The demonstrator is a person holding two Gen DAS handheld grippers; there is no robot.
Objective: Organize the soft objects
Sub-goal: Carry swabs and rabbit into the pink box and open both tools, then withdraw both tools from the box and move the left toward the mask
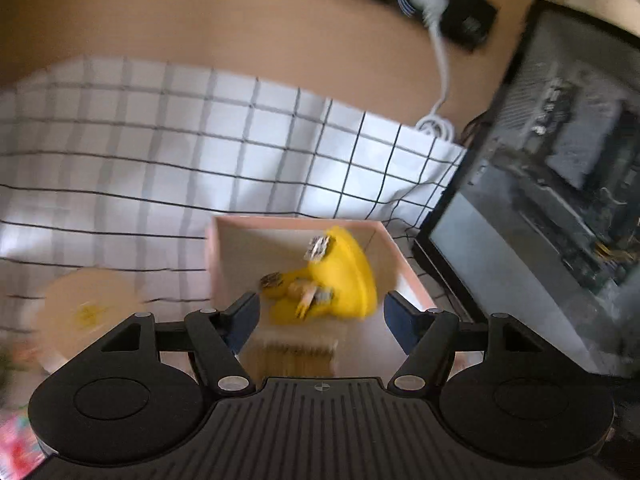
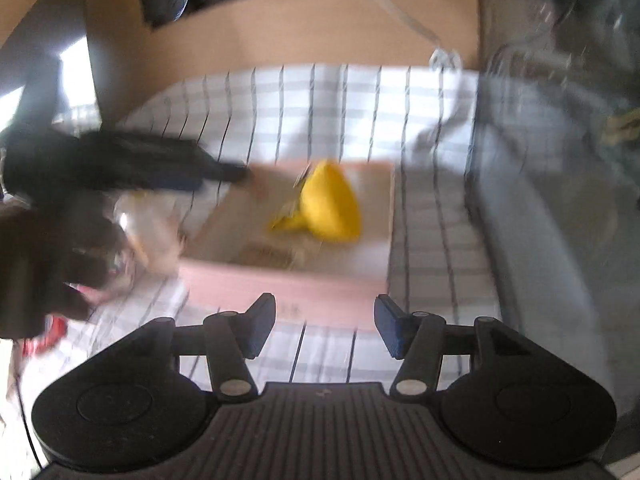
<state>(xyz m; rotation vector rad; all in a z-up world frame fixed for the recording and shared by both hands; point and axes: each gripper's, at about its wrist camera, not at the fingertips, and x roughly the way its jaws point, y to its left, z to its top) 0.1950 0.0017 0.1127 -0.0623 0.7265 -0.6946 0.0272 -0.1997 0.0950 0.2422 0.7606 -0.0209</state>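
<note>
Round cream pad (image 1: 86, 308), far left on the gridded cloth (image 1: 160, 152): lying flat just beside the box, probably next in line for sorting; too blurred to identify further.

Pink box (image 1: 296, 222), centre, open-topped, set on the cloth: serving as the collecting bin.

Yellow soft toy (image 1: 340, 276), slumped on its side inside the box against the far right corner, apparently dropped rather than arranged. Tan ribbed item (image 1: 296, 354) beneath it at the near wall, blurred.

Left claw (image 1: 320, 320): released, jaws spread wide, empty, poised over the near edge of the box.

Right claw (image 2: 325, 326): released, empty, held short of the box's near wall (image 2: 280, 292), over the cloth.

Glass-sided computer case (image 1: 560, 184), far right, touching the cloth's edge. Power strip (image 1: 448, 4) on the tabletop (image 1: 200, 24) behind.

Left wrist view only: toy's patterned tags, cream pad. Right wrist view only: box's outer front wall, the left claw's body (image 2: 120, 168) reaching in from the left.
</note>
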